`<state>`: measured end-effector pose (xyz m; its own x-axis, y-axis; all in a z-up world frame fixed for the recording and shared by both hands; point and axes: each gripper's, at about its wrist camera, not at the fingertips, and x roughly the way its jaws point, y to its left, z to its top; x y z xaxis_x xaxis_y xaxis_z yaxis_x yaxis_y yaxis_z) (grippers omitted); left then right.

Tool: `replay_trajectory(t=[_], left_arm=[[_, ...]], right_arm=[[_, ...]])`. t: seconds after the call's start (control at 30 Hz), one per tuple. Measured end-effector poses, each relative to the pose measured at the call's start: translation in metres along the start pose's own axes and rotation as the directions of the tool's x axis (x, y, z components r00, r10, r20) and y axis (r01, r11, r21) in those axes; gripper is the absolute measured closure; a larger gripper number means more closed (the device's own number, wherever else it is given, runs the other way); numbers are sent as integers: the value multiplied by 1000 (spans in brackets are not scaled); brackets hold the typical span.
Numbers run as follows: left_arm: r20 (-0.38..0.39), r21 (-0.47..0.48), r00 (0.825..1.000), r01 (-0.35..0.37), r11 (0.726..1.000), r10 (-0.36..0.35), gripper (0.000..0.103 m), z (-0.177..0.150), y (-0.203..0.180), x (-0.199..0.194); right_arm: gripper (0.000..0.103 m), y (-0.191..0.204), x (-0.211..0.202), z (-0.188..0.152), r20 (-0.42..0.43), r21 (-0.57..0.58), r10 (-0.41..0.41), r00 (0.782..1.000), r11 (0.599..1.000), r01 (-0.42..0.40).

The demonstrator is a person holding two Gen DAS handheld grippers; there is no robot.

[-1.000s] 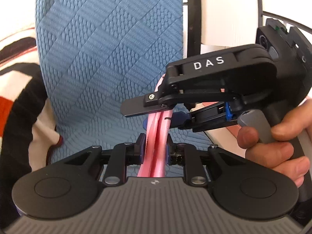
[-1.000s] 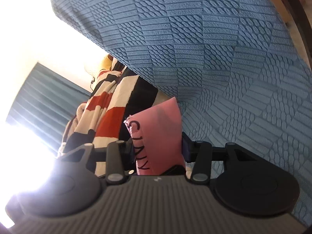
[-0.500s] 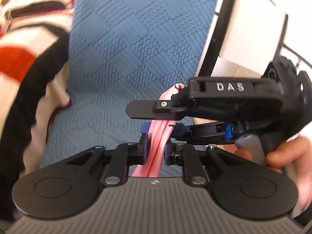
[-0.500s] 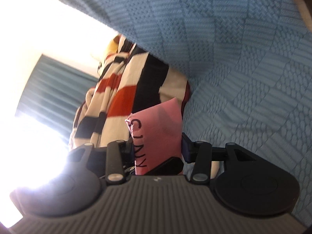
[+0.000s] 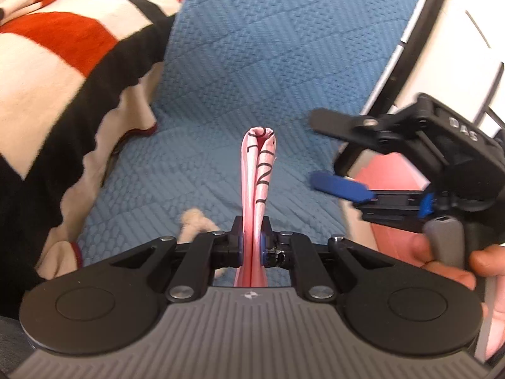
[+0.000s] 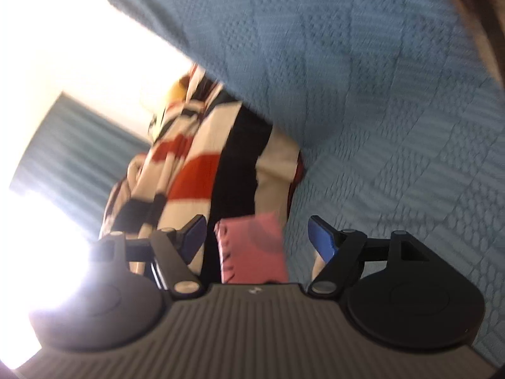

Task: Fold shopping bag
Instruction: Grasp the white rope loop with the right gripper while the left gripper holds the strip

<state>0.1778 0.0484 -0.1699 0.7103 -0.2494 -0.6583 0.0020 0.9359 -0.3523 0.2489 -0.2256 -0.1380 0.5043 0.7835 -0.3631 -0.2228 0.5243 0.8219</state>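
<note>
The pink shopping bag (image 5: 257, 186), folded into a narrow upright bundle with black lettering, stands pinched in my left gripper (image 5: 252, 246), which is shut on it over the blue quilt. My right gripper (image 5: 328, 154) is to the right of the bundle, open, with a person's hand (image 5: 448, 262) on its grip. In the right wrist view my right gripper (image 6: 257, 237) stands open with its blue pads apart, and the pink bag (image 6: 252, 249) shows between them, untouched by either pad.
A blue quilted bedspread (image 5: 252, 63) covers the surface. A red, black and cream striped blanket (image 5: 63, 72) lies heaped on the left. A white panel with a dark frame (image 5: 419, 41) rises at the right. Teal curtains (image 6: 72, 145) and bright window glare fill the right wrist view's left.
My right gripper has opened, let go of the pink bag and drawn away to the right. The left gripper keeps its hold and has swung towards the striped blanket.
</note>
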Motion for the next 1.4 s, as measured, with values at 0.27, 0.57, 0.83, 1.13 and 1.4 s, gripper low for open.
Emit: replay_trajectory(t=[0.27, 0.57, 0.83, 1.13, 1.4], left_arm=[[33, -54, 995, -92, 994, 94, 92, 13, 17, 6], [31, -105, 989, -138, 985, 142, 92, 19, 31, 7], [29, -113, 988, -148, 982, 152, 91, 20, 32, 7], [28, -128, 990, -136, 982, 141, 91, 20, 32, 5], [23, -121, 992, -122, 985, 125, 91, 20, 31, 5]], right_arm=[[40, -11, 28, -1, -69, -91, -201, 977, 977, 195], [70, -8, 76, -24, -177, -315, -327, 928, 912, 261], [70, -3, 97, -49, -212, -508, -390, 896, 827, 240], [86, 9, 112, -72, -166, -667, -445, 880, 708, 232], [93, 6, 100, -62, -134, -598, -457, 879, 745, 296]])
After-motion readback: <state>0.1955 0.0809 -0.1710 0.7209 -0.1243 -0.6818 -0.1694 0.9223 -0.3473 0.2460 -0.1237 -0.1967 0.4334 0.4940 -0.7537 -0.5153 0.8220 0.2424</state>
